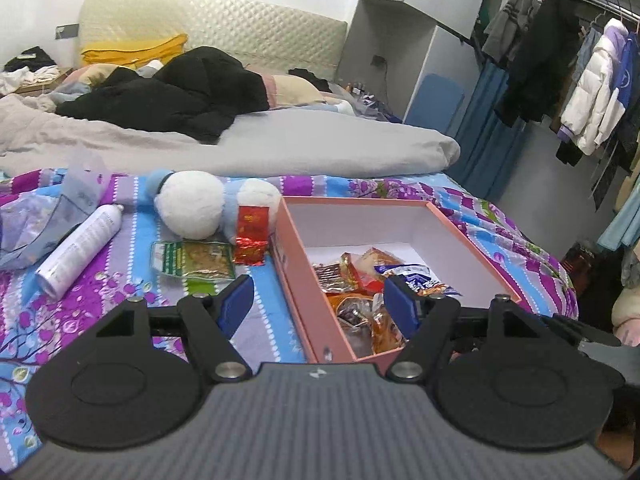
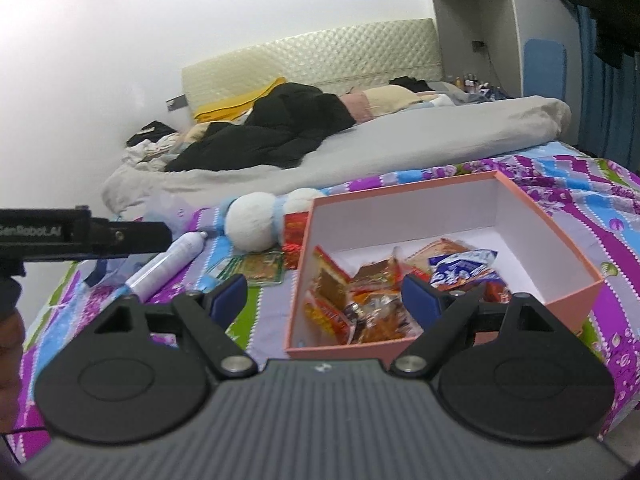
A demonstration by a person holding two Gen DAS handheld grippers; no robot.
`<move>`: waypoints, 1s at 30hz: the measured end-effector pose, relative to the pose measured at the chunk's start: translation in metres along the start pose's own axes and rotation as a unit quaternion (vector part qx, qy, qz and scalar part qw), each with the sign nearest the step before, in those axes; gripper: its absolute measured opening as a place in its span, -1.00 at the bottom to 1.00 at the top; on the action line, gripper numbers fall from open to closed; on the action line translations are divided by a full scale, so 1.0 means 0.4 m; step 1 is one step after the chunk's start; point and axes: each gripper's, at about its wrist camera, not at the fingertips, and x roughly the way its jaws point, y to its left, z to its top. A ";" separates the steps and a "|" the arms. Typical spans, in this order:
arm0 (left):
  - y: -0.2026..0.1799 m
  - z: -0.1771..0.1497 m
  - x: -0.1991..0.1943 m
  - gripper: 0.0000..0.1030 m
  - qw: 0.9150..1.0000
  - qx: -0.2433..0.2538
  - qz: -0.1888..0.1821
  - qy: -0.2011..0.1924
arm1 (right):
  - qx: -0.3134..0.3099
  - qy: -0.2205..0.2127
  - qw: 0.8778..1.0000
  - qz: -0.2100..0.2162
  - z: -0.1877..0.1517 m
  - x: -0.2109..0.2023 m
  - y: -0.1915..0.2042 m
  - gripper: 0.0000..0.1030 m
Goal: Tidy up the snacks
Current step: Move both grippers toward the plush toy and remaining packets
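The bed (image 1: 100,300) bears a pink box (image 1: 298,292), spray can (image 1: 80,250), plush toy (image 1: 192,204) and two packets (image 1: 192,260).

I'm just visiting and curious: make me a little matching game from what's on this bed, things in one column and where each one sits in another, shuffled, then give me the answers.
Things:
1. blue-and-white snack bag
2. red packet
3. green packet
4. white spray can

Places:
A. lying on the bedspread left of the plush toy
B. flat on the bedspread just in front of the plush toy
C. inside the pink box
D. standing against the plush toy, just outside the box's left wall

Pairs: 1-C, 2-D, 3-B, 4-A
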 end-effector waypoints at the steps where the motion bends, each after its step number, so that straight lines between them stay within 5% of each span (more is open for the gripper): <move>1: 0.004 -0.005 -0.009 0.47 1.000 -0.002 0.002 0.000 | -0.002 0.001 1.000 0.004 -0.005 -0.004 0.008 0.66; 18: 0.082 -0.125 -0.113 0.48 0.999 -0.032 0.035 0.022 | -0.013 0.029 0.998 0.047 -0.095 -0.051 0.123 0.66; 30: 0.140 -0.129 -0.111 0.57 0.997 -0.057 0.043 0.013 | -0.040 0.020 0.998 0.048 -0.089 -0.013 0.194 0.66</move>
